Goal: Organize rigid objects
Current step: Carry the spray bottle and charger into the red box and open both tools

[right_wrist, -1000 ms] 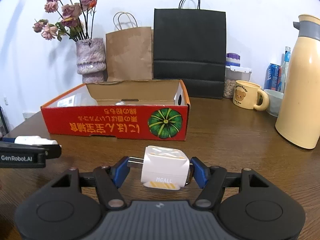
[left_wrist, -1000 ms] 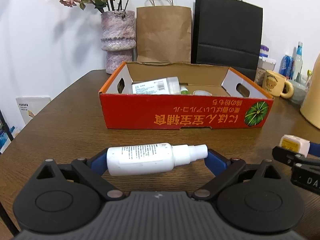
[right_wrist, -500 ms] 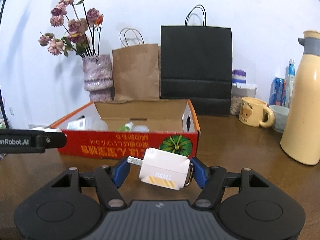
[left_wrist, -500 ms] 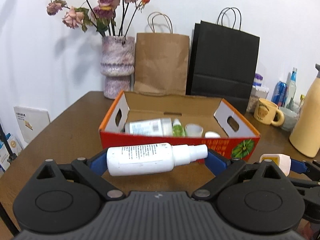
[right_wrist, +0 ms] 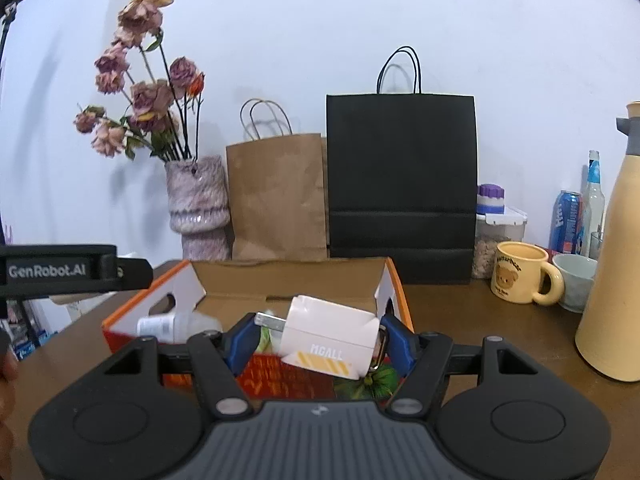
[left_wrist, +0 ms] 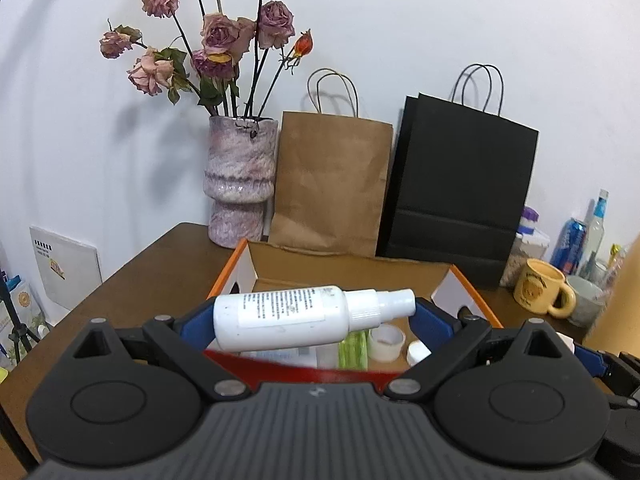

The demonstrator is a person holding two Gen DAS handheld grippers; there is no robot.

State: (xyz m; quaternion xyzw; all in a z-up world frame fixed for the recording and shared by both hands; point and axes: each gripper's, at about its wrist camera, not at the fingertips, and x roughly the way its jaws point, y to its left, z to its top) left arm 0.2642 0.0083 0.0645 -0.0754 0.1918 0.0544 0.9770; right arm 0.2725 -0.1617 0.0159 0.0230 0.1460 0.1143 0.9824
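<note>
White spray bottle [left_wrist: 296, 318] lies crosswise, clamped in left gripper [left_wrist: 308, 322].

A plain white wall [right_wrist: 320, 20] backs the dark brown wooden surface [right_wrist: 480, 320]; soft shadows fall on the wall behind the flowers.

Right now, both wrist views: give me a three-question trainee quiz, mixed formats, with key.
1. True or false: the left gripper is shut on a white spray bottle lying crosswise between its fingers.
2. The right gripper holds: A) a yellow bear mug B) a white MCALL charger plug C) a blue drink can.
3. Fill in: both held items hang above the front of the open red-orange ______ box, which already holds small bottles.

Key: 1 true; 2 B, the white MCALL charger plug; 3 cardboard.
</note>
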